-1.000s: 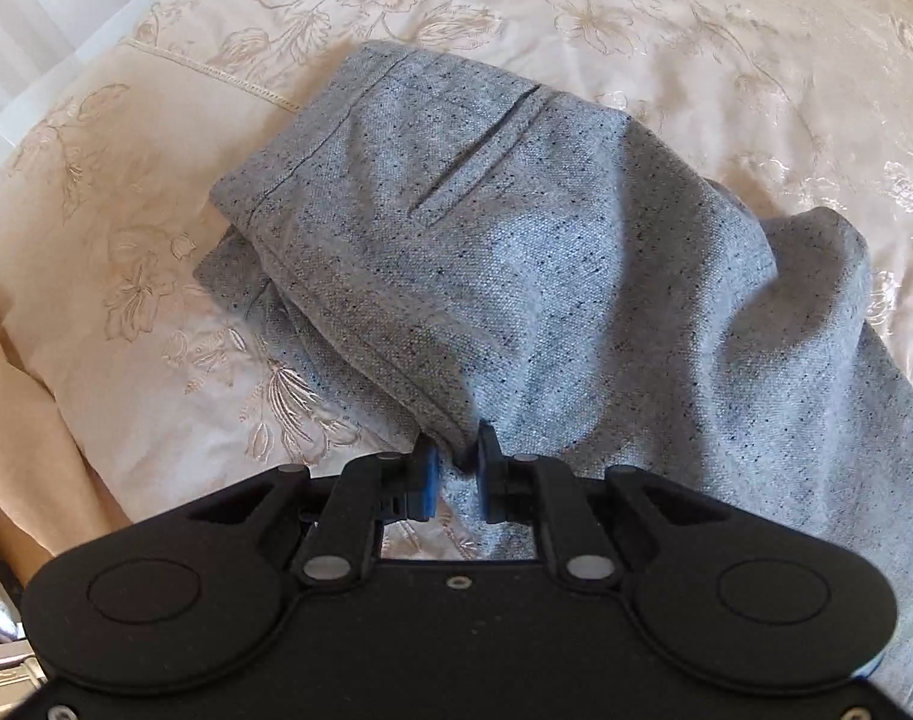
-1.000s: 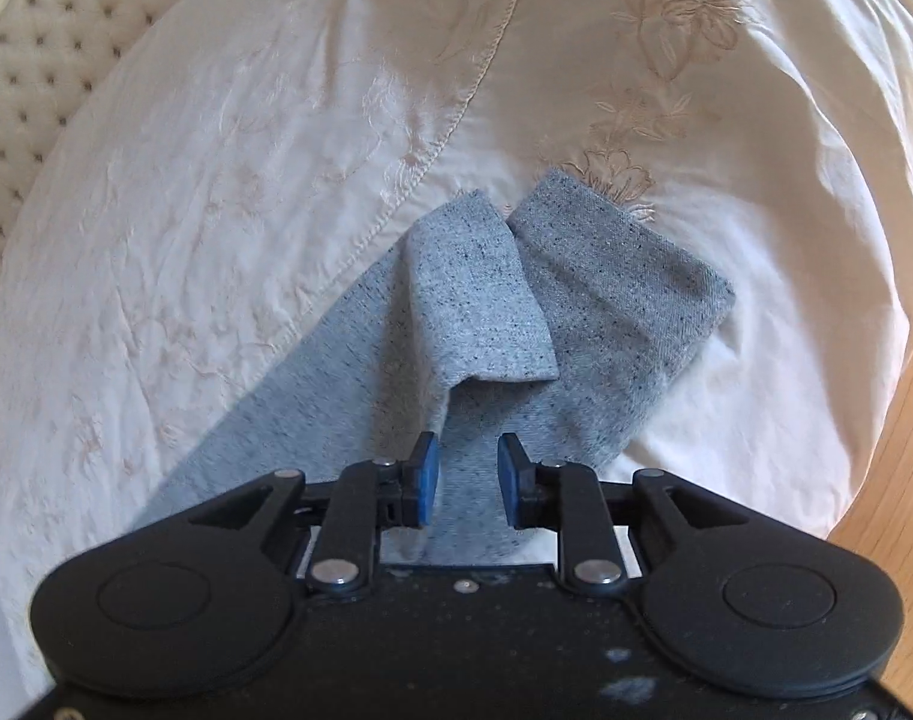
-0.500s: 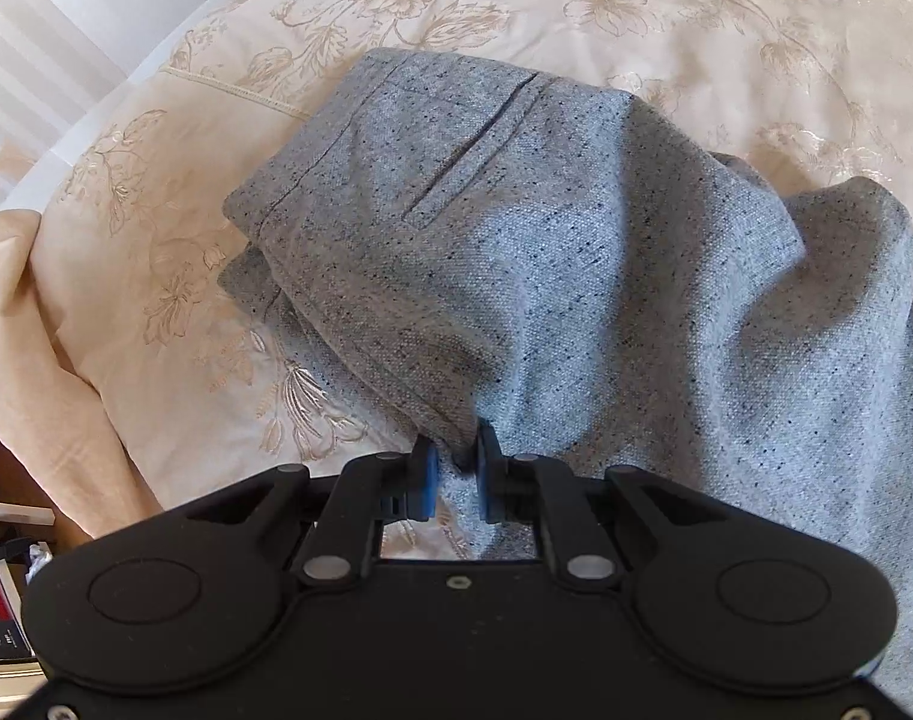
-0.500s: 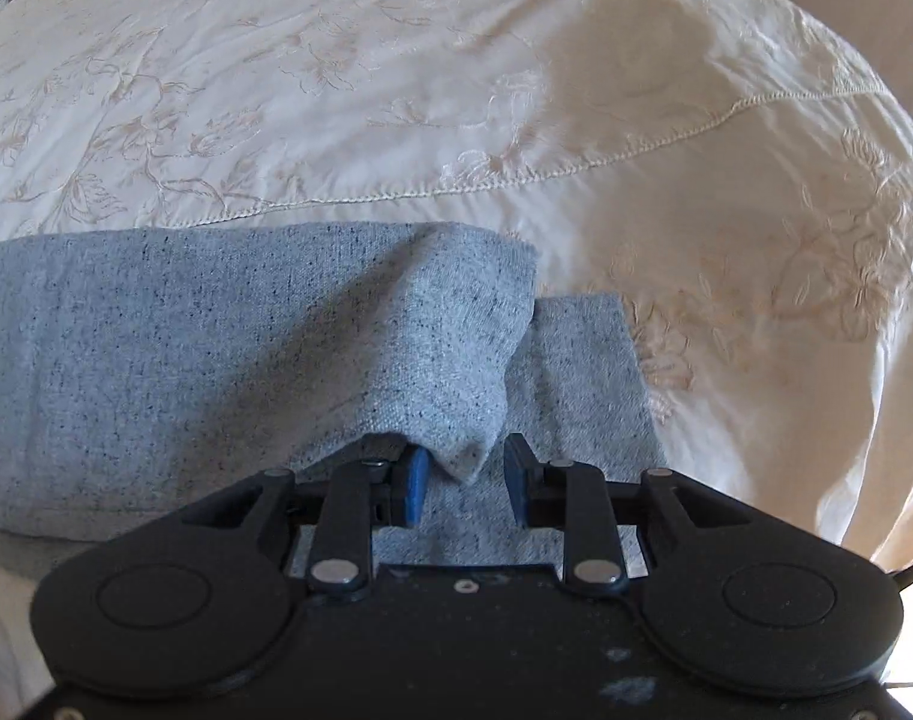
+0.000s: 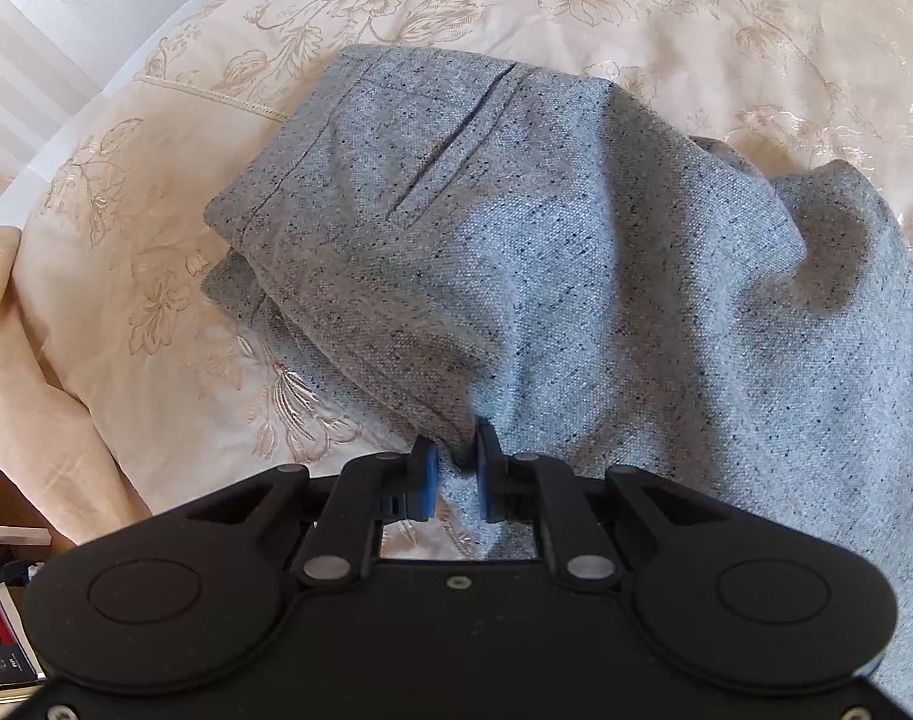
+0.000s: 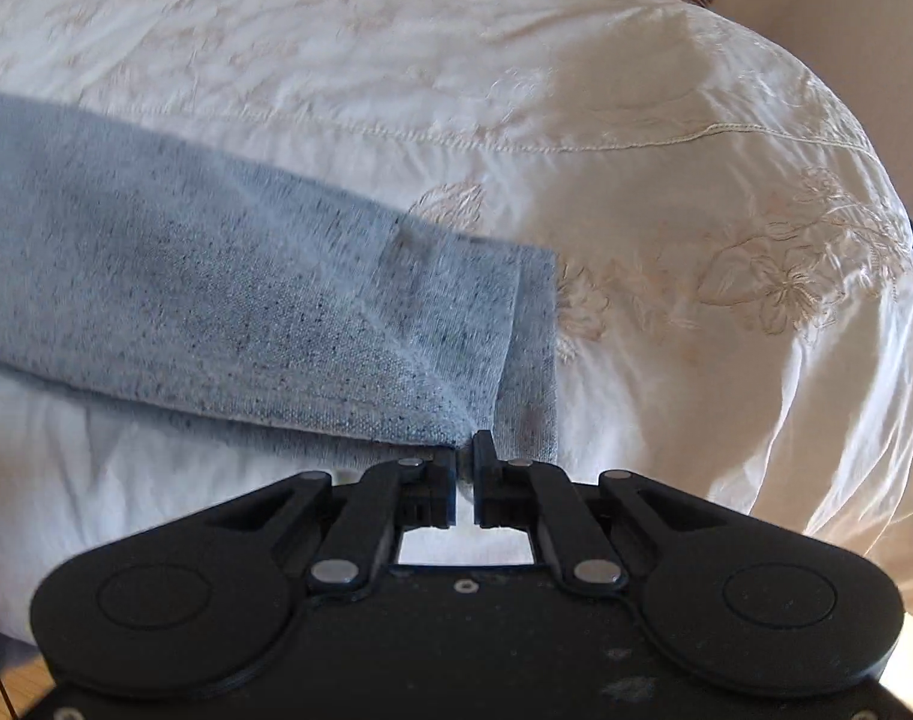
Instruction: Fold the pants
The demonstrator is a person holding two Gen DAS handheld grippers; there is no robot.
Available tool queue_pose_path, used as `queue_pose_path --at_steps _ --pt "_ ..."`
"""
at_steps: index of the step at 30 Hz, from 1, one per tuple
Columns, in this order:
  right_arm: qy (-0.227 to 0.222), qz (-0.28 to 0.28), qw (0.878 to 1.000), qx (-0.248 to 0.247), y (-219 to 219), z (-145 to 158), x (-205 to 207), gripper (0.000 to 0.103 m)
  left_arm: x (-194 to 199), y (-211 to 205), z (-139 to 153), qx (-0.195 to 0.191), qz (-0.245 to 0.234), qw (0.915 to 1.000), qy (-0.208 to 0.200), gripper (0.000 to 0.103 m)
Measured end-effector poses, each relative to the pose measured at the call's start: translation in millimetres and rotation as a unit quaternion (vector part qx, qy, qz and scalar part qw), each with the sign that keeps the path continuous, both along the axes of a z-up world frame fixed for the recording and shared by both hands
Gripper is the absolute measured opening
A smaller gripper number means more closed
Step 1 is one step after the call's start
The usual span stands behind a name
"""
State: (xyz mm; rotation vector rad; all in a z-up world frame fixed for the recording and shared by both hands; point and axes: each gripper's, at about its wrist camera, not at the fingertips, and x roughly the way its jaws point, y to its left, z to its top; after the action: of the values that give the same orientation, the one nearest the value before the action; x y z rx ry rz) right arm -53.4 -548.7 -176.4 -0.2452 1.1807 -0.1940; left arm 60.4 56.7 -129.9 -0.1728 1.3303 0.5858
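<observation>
The grey speckled pants (image 5: 546, 252) lie on a cream embroidered bedspread (image 5: 666, 18). The left wrist view shows the waist end, with a welt pocket, folded over itself. My left gripper (image 5: 456, 462) is shut on a pinch of the waist fabric at its near edge. The right wrist view shows the leg end (image 6: 246, 312), with one hem lying over the other. My right gripper (image 6: 465, 459) is shut on the near corner of the upper leg hem.
The bedspread (image 6: 636, 180) drops off at the right in the right wrist view. In the left wrist view a peach sheet (image 5: 42, 372) hangs over the bed's left edge, with books or boxes (image 5: 0, 630) below. Wood floor (image 6: 18, 678) shows at the bottom left of the right wrist view.
My right gripper has closed on the leg hem corner, and its view has swung round so the legs now stretch to the left. My left gripper keeps its grip, and the waist has shifted slightly right.
</observation>
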Motion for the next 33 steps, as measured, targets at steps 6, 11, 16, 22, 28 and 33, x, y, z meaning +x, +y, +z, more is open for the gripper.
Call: queue_pose_path --at_steps 6,11,16,22,28,33 --pt "-0.034 0.020 0.998 -0.055 -1.3 12.7 2.5 0.004 -1.9 0.1 0.0 -0.014 -0.024 0.9996 0.003 0.018" --pt "0.017 -0.029 0.997 -0.069 -25.8 -12.4 -1.4 0.001 -5.0 4.2 2.5 -0.025 -0.031 0.9992 0.002 0.019" --pt "-0.010 -0.116 0.992 0.038 -69.9 11.3 -19.5 0.005 -10.4 8.2 16.0 -0.027 -0.033 0.9990 -0.012 0.019" --pt "-0.096 -0.180 0.962 0.182 -103.6 46.1 -14.6 0.014 -12.1 7.5 28.1 -0.020 0.007 0.9997 -0.012 0.026" --pt "-0.099 -0.174 0.944 0.264 -113.6 24.6 29.6 0.023 -14.5 0.4 34.9 -0.013 0.013 0.9998 0.003 0.028" --pt "-0.052 -0.149 0.954 0.253 -114.3 -9.6 65.5 0.027 -25.7 -13.4 39.9 0.000 0.008 0.9999 0.010 0.028"
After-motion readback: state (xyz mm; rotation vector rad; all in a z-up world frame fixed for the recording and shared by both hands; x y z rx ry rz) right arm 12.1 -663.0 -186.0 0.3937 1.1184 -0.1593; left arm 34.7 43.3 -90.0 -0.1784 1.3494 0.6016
